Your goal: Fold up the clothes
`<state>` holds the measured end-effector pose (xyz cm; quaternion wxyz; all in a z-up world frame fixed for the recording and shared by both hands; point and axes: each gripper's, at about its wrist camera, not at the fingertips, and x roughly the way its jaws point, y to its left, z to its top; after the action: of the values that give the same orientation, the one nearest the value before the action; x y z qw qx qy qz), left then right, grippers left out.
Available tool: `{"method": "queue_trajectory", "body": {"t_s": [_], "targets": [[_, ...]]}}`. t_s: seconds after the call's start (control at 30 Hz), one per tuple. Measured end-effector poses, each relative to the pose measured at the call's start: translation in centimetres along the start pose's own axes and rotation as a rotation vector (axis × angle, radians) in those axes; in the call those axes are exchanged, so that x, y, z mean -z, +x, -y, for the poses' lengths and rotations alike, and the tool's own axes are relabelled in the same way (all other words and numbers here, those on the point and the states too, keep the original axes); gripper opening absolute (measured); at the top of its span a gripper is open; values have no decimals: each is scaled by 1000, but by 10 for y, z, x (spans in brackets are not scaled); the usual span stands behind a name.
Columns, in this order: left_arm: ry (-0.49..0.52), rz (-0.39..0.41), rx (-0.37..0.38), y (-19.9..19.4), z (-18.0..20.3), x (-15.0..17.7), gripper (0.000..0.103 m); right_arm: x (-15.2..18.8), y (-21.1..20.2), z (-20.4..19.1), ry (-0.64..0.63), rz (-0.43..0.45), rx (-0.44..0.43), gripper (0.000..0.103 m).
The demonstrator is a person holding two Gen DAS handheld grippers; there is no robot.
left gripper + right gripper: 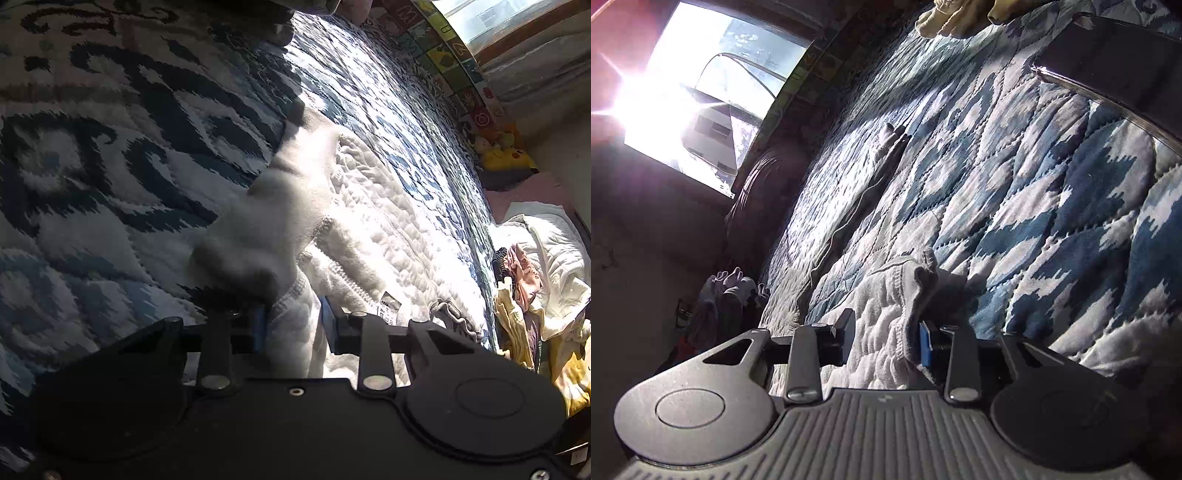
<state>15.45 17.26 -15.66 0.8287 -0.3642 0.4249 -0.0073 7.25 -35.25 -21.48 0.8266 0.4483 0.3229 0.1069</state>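
On the blue-and-white quilt (110, 177) lies a white, fleecy garment (369, 206), bunched. The left gripper (295, 326) pinches its cuff; the right gripper (886, 338) brackets a hem, grip unclear. Glare washes out detail.

1. Left tool (293, 326): low over the bed, pointing forward along it. Blue-padded fingers (259, 325) stand a narrow gap apart, white fabric bunched between them. Looks clamped.
2. Right tool (886, 338): also low, tilted. Jaws wider apart. Blue pad on the right finger (926, 343) touches a fabric fold; left finger (846, 332) sits on fabric, not pressing it. Can't confirm a grip.
3. No hands or sleeves visible in either wrist view.
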Motion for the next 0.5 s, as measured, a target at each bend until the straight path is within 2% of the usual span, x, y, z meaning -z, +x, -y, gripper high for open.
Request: {"method": "queue_trajectory", "body": {"t_s": [0.07, 0.1, 0.17, 0.23, 0.3, 0.37, 0.43, 0.5], "targets": [[10, 23, -20, -6, 8, 5, 11, 1, 4, -7, -50, 5, 34, 8], [15, 35, -29, -9, 12, 7, 10, -1, -3, -12, -65, 44, 26, 7], [16, 96, 15, -27, 18, 9, 9, -8, -20, -25, -124, 135, -2, 7], [16, 134, 21, -44, 23, 10, 9, -21, -33, -43, -191, 202, -11, 6], [9, 90, -57, -42, 20, 11, 11, -37, -25, -46, -196, 181, 40, 7], [55, 2, -177, -23, 18, 14, 26, -44, -7, -38, -207, 119, 169, 10], [72, 11, -214, -26, 14, 19, 32, -43, 5, -27, -231, 70, 278, 18], [100, 41, -249, -33, 14, 23, 41, -37, 0, -24, -254, 99, 280, 27]]}}
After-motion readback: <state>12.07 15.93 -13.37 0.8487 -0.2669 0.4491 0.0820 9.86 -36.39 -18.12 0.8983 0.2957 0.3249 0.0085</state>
